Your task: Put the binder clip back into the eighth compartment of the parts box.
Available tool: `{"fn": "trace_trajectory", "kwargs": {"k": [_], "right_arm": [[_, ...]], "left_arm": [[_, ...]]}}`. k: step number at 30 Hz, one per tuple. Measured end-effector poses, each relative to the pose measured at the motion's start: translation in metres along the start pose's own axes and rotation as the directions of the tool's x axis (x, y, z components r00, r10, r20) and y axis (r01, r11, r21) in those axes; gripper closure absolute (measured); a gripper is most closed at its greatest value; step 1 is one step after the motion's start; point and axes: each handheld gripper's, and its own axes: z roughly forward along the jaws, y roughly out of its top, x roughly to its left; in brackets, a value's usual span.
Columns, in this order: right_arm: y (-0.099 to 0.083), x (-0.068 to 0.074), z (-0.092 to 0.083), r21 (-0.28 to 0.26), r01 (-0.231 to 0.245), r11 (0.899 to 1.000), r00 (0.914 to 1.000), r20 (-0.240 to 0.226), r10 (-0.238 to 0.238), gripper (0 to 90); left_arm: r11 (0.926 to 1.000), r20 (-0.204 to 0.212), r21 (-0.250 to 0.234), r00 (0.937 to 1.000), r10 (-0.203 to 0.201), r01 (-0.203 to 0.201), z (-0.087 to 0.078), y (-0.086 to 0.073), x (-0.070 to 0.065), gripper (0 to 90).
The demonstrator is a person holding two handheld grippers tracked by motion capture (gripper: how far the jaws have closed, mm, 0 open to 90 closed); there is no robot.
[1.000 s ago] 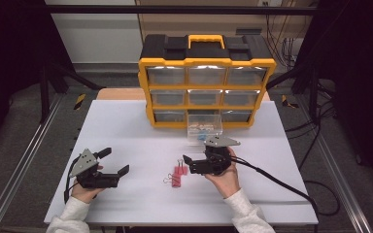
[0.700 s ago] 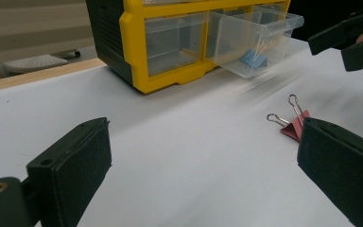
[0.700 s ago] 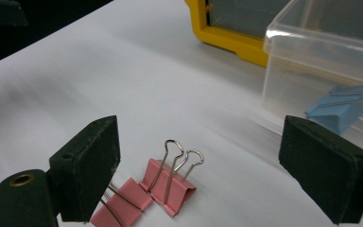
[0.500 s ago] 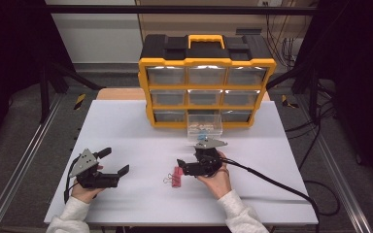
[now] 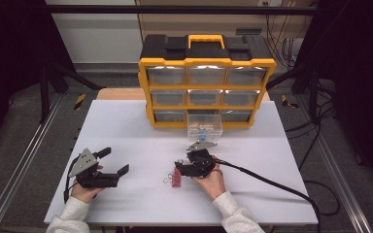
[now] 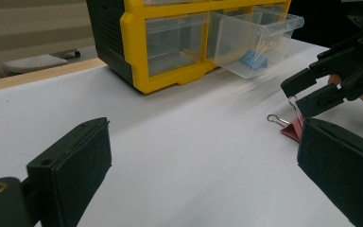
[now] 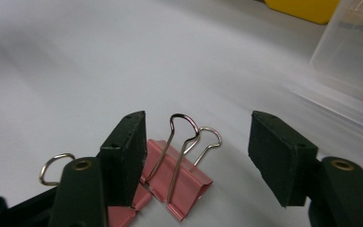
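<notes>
Two pink binder clips [image 5: 175, 178] lie together on the white table [image 5: 126, 126], in front of the person's right hand. My right gripper [image 5: 178, 168] points left and hangs low over them. In the right gripper view the nearer clip [image 7: 182, 183] sits between the jaws of the right gripper [image 7: 203, 156] with its wire handles up. The jaws have just been closing; the left pad is at the clip's edge and the right pad stands well off it. My left gripper [image 5: 114, 161] rests open at the table's left, holding nothing. From the left gripper view, the right gripper [image 6: 310, 91] is above a clip [image 6: 293, 128].
A yellow and black drawer organizer [image 5: 207, 60] stands at the back of the table. Its bottom middle clear drawer [image 5: 204, 127] is pulled out and holds a blue clip [image 6: 253, 59]. A black cable [image 5: 267, 177] trails right from the right gripper.
The right gripper has moved left and down onto the pink clips, and its jaws have narrowed. The left gripper has stayed where it was.
</notes>
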Motion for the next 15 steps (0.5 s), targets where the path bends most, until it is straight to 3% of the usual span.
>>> {"fn": "trace_trajectory", "kwargs": {"k": [15], "right_arm": [[0.0013, -0.0027, 0.0054, 0.033, -0.061, 0.998, 0.9947, -0.080, 0.064, 72.7]], "left_arm": [[1.0000, 0.001, 0.000, 1.0000, -0.001, 0.001, 0.0003, -0.0001, -0.0003, 3.2]]}}
